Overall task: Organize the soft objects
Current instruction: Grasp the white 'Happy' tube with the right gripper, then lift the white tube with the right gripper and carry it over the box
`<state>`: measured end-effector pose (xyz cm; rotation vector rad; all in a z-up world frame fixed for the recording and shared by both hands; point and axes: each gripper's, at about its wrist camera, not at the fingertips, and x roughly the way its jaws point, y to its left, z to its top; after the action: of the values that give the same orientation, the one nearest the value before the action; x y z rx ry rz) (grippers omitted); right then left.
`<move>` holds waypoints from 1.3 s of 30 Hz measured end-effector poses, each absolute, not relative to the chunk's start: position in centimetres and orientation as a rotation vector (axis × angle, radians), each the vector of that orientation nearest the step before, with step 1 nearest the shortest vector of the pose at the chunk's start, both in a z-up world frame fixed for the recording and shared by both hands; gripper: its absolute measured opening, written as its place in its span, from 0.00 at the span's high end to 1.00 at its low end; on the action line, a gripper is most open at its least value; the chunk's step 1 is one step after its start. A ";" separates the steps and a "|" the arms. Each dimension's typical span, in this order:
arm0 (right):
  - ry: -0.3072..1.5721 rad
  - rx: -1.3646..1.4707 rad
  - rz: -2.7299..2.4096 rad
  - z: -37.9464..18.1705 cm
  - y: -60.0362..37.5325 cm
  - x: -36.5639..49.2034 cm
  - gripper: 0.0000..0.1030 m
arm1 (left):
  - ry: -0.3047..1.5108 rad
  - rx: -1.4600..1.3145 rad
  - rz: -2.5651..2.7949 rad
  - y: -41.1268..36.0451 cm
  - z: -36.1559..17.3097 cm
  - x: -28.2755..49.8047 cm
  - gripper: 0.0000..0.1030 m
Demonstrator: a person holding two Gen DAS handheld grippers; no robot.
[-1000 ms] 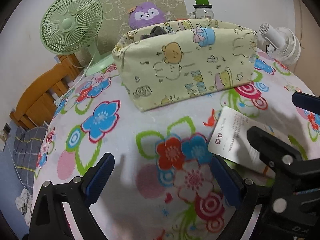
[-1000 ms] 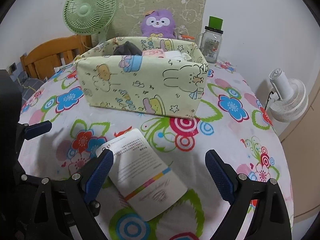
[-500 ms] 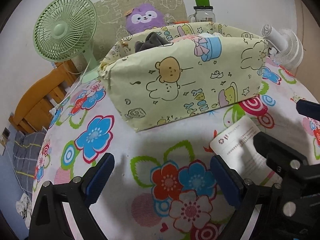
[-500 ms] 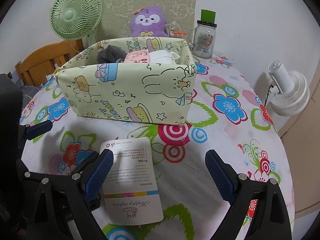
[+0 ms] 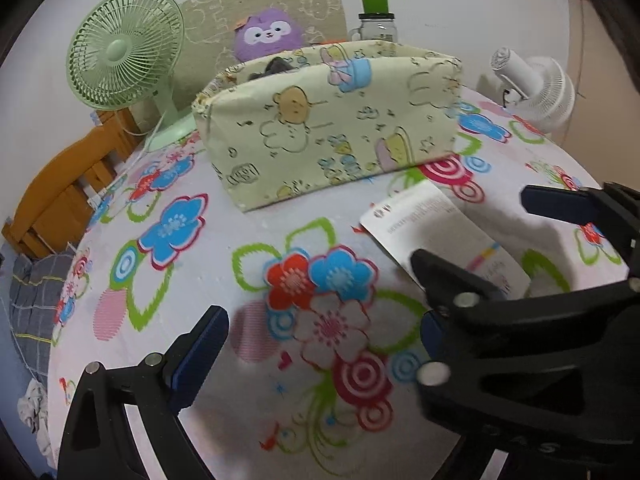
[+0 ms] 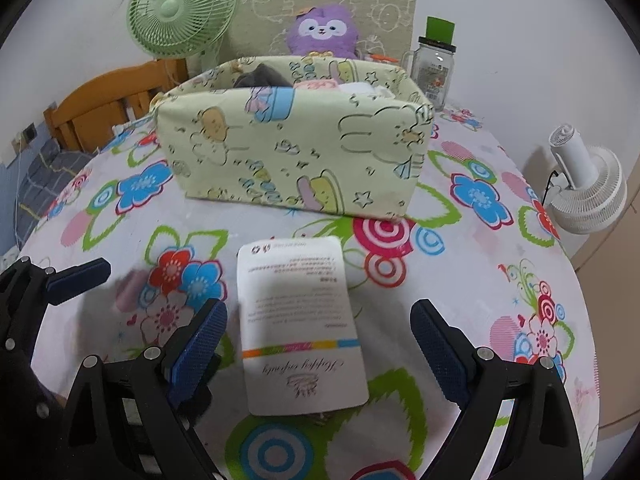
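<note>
Right wrist view looks down over a counter covered in a white cloth printed with bright flowers and rings (image 6: 472, 288), and the landmark on it is a pale yellow-green fabric storage box printed with cartoon animals (image 6: 296, 156). Inside the box, along its far side, sit folded soft things: a dark grey bundle (image 6: 260, 76) at the left end, a pink piece (image 6: 316, 85) in the middle and a white piece (image 6: 360, 87) toward the right. Just in front of the box lies a flat white rectangular package with printed text and a rainbow stripe (image 6: 300, 328), resting on the cloth between the fingers of the right gripper (image 6: 318, 348), whose jaws stand wide apart with neither blue pad touching it. To the left of the package, the left gripper (image 5: 320, 352) hovers above the flowered cloth, its jaws wide apart too and holding nothing; in the left wrist view its right finger is partly hidden behind the black frame of the other tool. Behind the box sit a purple plush toy with a white face (image 6: 324, 32), a pale green desk fan (image 6: 180, 8) at the left and a clear glass jar with a green lid (image 6: 434, 68) at the right. Well to the right of the box, off the counter's edge, stands a white fan (image 6: 588, 188).
</note>
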<state>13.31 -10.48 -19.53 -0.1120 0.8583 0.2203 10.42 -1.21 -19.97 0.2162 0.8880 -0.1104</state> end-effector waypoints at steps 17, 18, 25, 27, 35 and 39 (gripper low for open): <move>0.935 -0.117 0.241 -21.6 -10.0 15.2 0.15 | 0.899 0.184 -0.133 -0.9 -20.7 10.8 0.00; 0.935 -0.116 0.242 -21.6 -9.9 15.2 0.17 | 0.900 0.184 -0.134 -0.9 -20.7 10.9 0.00; 0.928 -0.126 0.261 -21.1 -9.2 14.5 0.43 | 0.895 0.190 -0.129 -1.0 -20.7 10.7 0.00; 0.922 -0.126 0.261 -21.0 -9.2 14.2 0.53 | 0.889 0.200 -0.125 -1.3 -20.6 10.6 0.00; 0.918 -0.094 0.260 -20.9 -10.1 13.2 0.63 | 0.900 0.202 -0.148 -2.0 -20.4 10.0 0.01; 0.901 -0.084 0.252 -20.4 -10.5 12.6 0.63 | 0.887 0.197 -0.147 -2.4 -19.8 9.6 0.01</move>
<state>12.64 -10.54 -20.36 -0.0839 0.9006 0.2519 9.55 -2.36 -19.84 0.1965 0.8873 -0.1471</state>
